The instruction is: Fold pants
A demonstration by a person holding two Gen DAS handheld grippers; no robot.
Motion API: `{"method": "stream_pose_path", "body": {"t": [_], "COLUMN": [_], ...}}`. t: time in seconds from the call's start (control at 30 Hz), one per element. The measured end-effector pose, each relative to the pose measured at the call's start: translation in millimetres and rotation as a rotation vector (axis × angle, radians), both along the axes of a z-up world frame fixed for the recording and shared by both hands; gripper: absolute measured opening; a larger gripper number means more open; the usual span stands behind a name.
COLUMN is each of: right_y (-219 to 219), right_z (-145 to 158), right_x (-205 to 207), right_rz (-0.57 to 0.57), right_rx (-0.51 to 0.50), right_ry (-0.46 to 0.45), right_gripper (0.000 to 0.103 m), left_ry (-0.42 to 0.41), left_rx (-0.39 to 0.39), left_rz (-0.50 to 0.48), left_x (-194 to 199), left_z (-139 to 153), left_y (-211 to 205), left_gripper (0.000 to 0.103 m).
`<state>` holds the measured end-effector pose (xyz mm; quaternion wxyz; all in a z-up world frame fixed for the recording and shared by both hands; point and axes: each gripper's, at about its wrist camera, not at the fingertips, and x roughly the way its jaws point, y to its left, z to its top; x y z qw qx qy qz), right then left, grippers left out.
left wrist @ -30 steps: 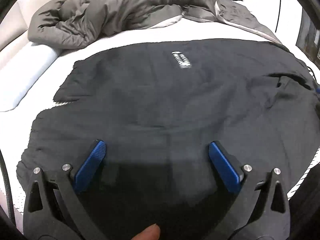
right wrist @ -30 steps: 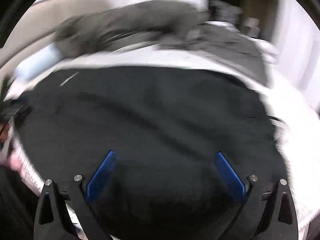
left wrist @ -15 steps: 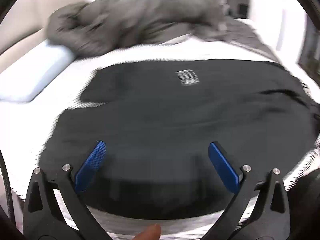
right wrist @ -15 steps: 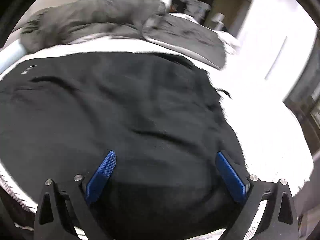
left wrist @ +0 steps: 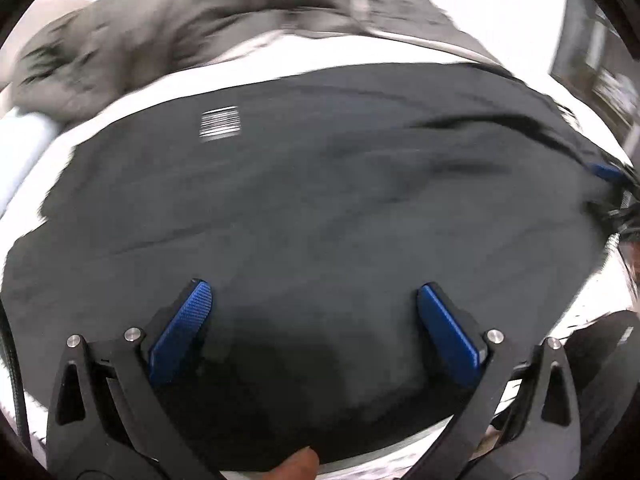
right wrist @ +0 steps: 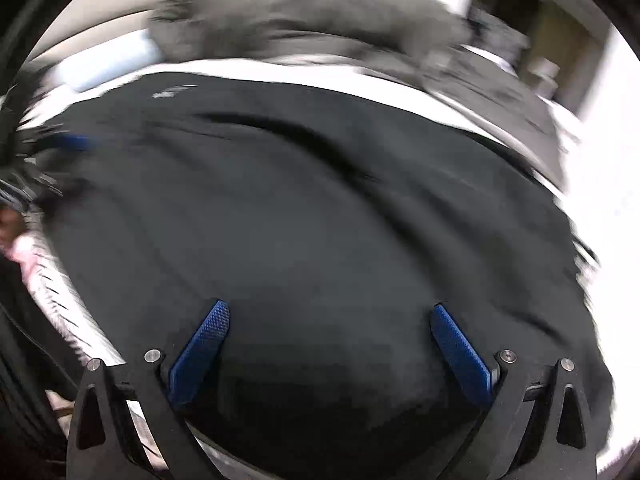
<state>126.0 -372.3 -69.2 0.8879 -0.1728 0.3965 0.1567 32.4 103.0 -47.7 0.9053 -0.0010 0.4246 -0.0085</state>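
Note:
Black pants [left wrist: 320, 200] lie spread flat on a white bed, with a small white printed label [left wrist: 220, 123] toward the far left. They also fill the right wrist view [right wrist: 300, 220]. My left gripper [left wrist: 314, 292] is open and empty, hovering over the near part of the pants. My right gripper [right wrist: 330, 312] is open and empty over the pants' near part too. The right gripper's blue tip [left wrist: 606, 170] shows at the right edge of the left wrist view. The left gripper's blue tip [right wrist: 74, 142] shows at the left edge of the right wrist view. Both views are blurred.
A crumpled grey duvet [left wrist: 180, 28] lies along the far side of the bed, also in the right wrist view [right wrist: 320, 20]. A pale pillow [right wrist: 112, 60] sits at the far left. White bed sheet [left wrist: 340, 52] borders the pants. Dark furniture [right wrist: 552, 40] stands beyond the bed.
Both grippers stay open. The left view has swung right and moved closer over the pants. The right view has swung back left, bringing the pillow and the left gripper into sight.

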Motion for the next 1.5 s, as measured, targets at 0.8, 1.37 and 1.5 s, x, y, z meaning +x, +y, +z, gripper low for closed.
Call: {"method": "stream_pose_path", "body": {"t": [0.8,1.37,1.5], "right_y": [128,-43,4], "right_z": [27,19,42], "right_x": [201,228,232], "right_rz": [-0.073,-0.475,-0.37], "right_rx": [0.165,-0.148,-0.1], "right_ry": [0.154,0.088,0.045], "right_gripper": [0.102,0.102,0.102], "left_ry": [0.136,0.091,0.026], "left_rx": [-0.071,0.039,-0.02], "left_rz": [-0.057,0.16,0.052], "left_x": [208,179,201], "left_z": [-3,6,27], "left_y": [-35,62,24], "left_gripper": [0.102,0.102,0.102]}}
